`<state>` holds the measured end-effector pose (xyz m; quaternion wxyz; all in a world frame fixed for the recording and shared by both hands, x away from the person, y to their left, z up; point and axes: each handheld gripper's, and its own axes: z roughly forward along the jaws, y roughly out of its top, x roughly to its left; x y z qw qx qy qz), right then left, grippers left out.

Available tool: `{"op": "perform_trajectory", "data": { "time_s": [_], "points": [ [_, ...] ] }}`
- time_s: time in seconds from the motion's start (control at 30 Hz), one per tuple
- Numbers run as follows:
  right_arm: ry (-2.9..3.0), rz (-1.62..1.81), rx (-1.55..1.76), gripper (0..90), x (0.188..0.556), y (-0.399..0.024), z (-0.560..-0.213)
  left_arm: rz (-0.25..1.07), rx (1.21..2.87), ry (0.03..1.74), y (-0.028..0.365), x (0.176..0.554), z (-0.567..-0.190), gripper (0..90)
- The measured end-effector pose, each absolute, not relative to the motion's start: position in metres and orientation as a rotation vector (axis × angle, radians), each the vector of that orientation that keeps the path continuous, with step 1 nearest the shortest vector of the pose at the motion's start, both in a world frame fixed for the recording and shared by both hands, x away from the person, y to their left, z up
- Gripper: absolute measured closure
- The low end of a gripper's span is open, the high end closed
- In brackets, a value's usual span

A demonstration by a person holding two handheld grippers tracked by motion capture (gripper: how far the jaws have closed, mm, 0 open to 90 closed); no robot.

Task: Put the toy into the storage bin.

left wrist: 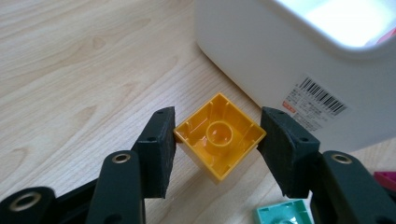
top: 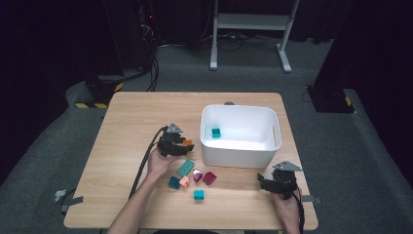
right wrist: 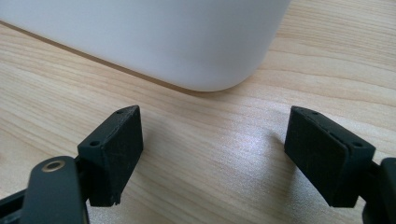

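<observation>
Left hand-held gripper (left wrist: 217,140) is clamped on the yellow plastic building brick (left wrist: 218,135), hollow side up, just off the surface beside the white plastic bin (top: 240,146) (prob. going in w/ the teal one). Right hand-held gripper (right wrist: 212,154) gapes empty near the right front corner.

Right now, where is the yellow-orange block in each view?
High view: yellow-orange block left of centre, at the left gripper.
Left gripper view: centre, clamped hollow side up.
Right gripper view: not in it.
Shared landmark: white bin.
</observation>
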<state>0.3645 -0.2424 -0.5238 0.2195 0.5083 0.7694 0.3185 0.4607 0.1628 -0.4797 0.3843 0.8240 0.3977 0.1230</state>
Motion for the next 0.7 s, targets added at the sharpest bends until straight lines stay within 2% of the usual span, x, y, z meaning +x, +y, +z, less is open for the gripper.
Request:
{"op": "perform_trajectory", "data": {
  "time_s": [0.7],
  "points": [
    [2.128,0.882,1.407,19.2,0.365,-0.242,-0.524,0.3,2.002,1.041,0.184,0.44,-0.44,47.0]
  ]
}}
